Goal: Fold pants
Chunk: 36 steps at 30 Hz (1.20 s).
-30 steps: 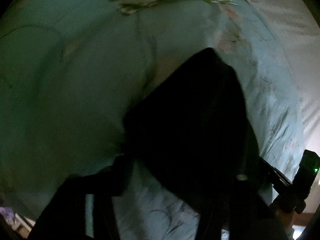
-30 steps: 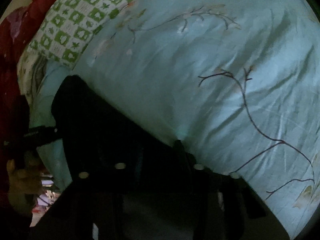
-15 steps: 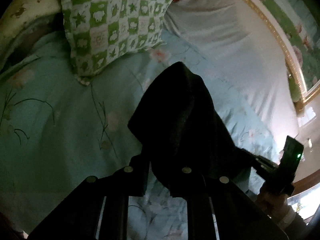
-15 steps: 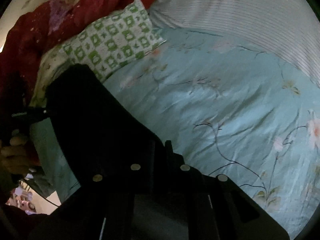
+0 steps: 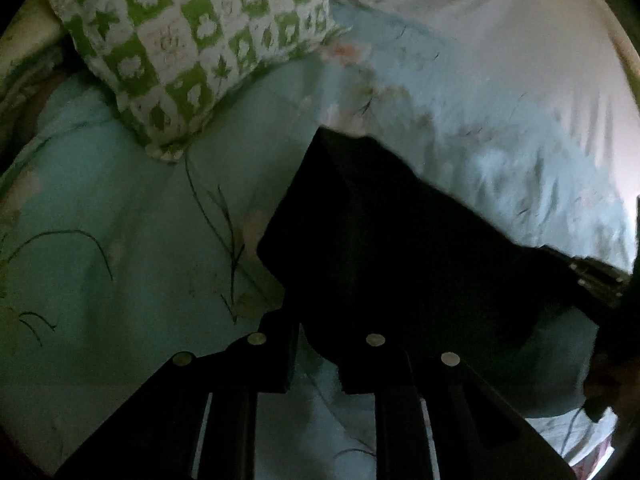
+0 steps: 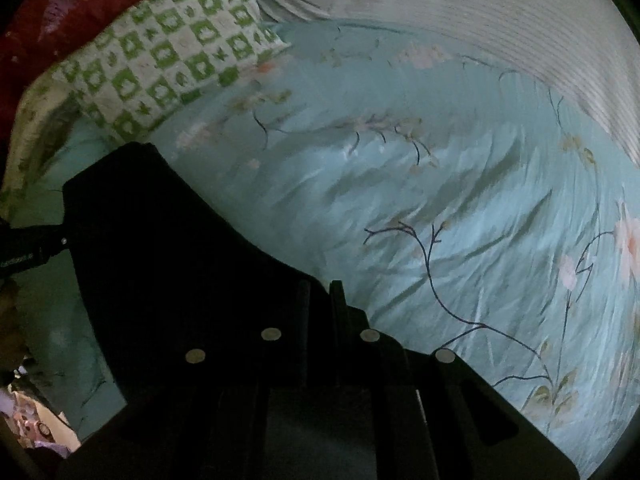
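Over the bed [image 6: 460, 208], near the checked pillow [image 5: 192, 44], both tools are lifting the dark pants [image 5: 380, 240]. Left hand-held gripper [image 5: 316, 344] is opening slightly, cloth still pinched between its pads; right hand-held gripper [image 6: 320, 292] is clenching the other edge. Folding is looking midway: pants are hanging doubled, not yet laid flat.

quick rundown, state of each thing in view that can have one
black pants: lifted off the bed, stretched between both grippers
left gripper: jaws opening slightly, pants edge between them
right gripper: shut on the pants
green checked pillow: lying flat at the head of the bed
blue floral sheet: spread out, wrinkled
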Tool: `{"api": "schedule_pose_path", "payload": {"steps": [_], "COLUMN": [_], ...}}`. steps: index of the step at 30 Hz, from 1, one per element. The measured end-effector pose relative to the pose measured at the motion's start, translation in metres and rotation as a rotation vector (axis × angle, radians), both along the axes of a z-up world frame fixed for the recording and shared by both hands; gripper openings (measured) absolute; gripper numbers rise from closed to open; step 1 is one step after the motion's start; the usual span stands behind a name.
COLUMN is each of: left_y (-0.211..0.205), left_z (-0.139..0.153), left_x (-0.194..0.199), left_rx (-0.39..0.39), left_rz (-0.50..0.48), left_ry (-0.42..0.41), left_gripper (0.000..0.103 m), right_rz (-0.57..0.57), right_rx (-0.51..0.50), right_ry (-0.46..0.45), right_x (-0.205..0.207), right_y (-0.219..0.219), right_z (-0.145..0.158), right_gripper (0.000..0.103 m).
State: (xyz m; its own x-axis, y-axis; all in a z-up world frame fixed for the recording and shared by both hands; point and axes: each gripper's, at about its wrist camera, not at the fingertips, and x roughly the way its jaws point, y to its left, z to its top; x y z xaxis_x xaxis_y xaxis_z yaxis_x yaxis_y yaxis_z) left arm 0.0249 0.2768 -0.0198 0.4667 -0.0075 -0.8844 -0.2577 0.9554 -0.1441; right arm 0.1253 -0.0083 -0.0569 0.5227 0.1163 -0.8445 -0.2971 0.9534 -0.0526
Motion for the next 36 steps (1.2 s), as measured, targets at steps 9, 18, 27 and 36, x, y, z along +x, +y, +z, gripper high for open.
{"api": "schedule_pose_path", "payload": {"steps": [9, 18, 27, 36], "left_y": [0.020, -0.027, -0.156, -0.278], "left_z": [0.014, 0.064, 0.063, 0.056], "left_x": [-0.017, -0.007, 0.030, 0.030], "left_rx": [0.056, 0.052, 0.056, 0.058], "left_rz": [0.083, -0.078, -0.429, -0.740], "left_ry": [0.024, -0.093, -0.065, -0.015], "left_gripper": [0.047, 0.056, 0.064, 0.070], "right_rz": [-0.198, -0.392, -0.624, -0.868], "right_rx": [0.050, 0.235, 0.303, 0.429], "right_ry": [-0.038, -0.089, -0.080, -0.062], "right_x": [-0.021, -0.103, -0.204, -0.280], "right_y": [-0.038, -0.113, -0.180, -0.238], "right_z": [0.022, 0.058, 0.052, 0.032], "right_gripper": [0.031, 0.032, 0.033, 0.036]}}
